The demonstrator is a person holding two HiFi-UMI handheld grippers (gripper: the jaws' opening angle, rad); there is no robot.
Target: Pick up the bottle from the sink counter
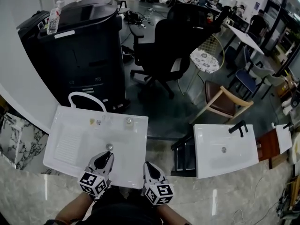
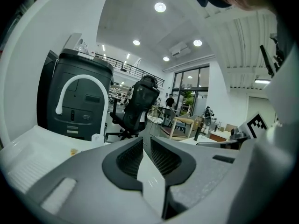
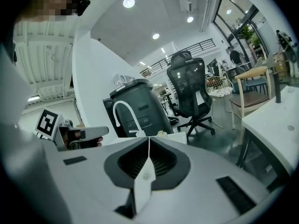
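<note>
No words or numbers can be read. The left gripper [image 1: 107, 155] and right gripper [image 1: 148, 166] carry only black-and-white square markers. The bottle [image 1: 55, 18] label is too small to read

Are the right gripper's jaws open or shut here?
Shut. The right gripper shows its jaws meeting along a thin seam in its own view, nothing between them.

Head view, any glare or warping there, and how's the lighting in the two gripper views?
Head view: fisheye bends the edges, the corners go dark, and light streaks glare on the counter. Left gripper view: ceiling lights blow out white inside a dark round vignette. Right gripper view: same vignette and flare, with a mosaic patch at top left.
</note>
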